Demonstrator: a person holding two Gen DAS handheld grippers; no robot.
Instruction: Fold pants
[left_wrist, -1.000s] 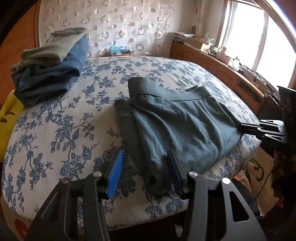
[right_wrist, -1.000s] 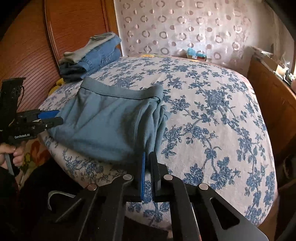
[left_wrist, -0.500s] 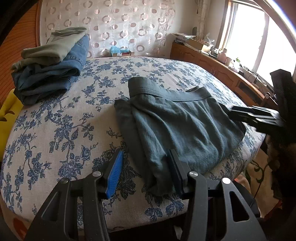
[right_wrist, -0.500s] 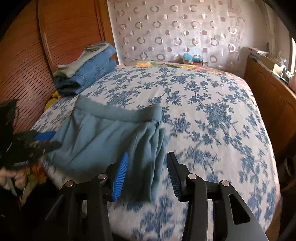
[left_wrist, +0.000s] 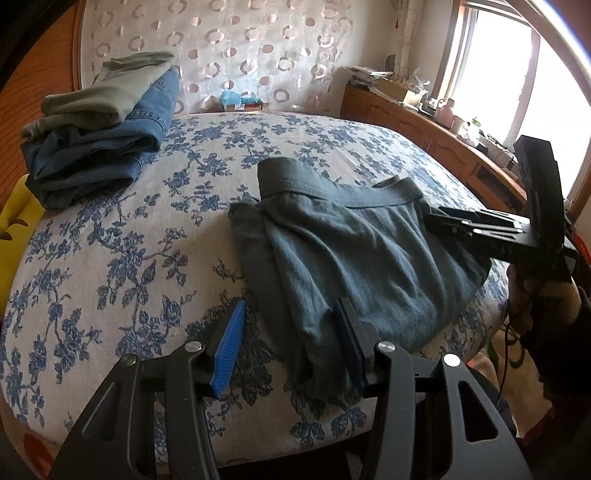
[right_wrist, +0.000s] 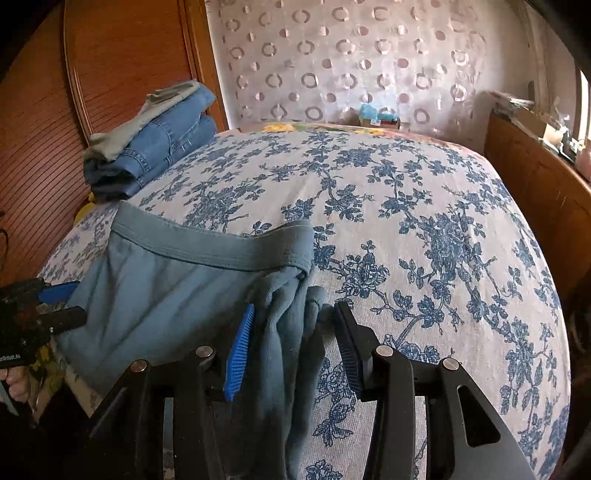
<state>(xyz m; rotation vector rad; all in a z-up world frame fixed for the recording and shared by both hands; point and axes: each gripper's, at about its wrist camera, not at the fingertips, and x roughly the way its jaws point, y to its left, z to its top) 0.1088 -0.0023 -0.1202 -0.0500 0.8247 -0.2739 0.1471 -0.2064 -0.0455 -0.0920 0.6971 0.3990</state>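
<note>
Grey-blue pants (left_wrist: 343, 254) lie folded on the flowered bed (left_wrist: 122, 236), waistband toward the far side; they also show in the right wrist view (right_wrist: 177, 291). My left gripper (left_wrist: 291, 343) is open at the near edge, its jaws on either side of the pants' left folded corner. My right gripper (right_wrist: 293, 350) is open, its jaws on either side of the bunched leg ends hanging over the bed edge. The right gripper also shows in the left wrist view (left_wrist: 439, 221) at the pants' right edge, and the left gripper in the right wrist view (right_wrist: 62, 306).
A stack of folded jeans and a green garment (left_wrist: 99, 129) sits at the bed's far left corner. A wooden cabinet (left_wrist: 436, 144) with clutter runs under the window on the right. A wooden panel wall (right_wrist: 44, 129) stands beside the bed. A small box (left_wrist: 240, 101) sits by the curtain.
My right gripper has opened and moved forward over the bed edge onto the bunched leg ends. My left gripper has stayed open in about the same place.
</note>
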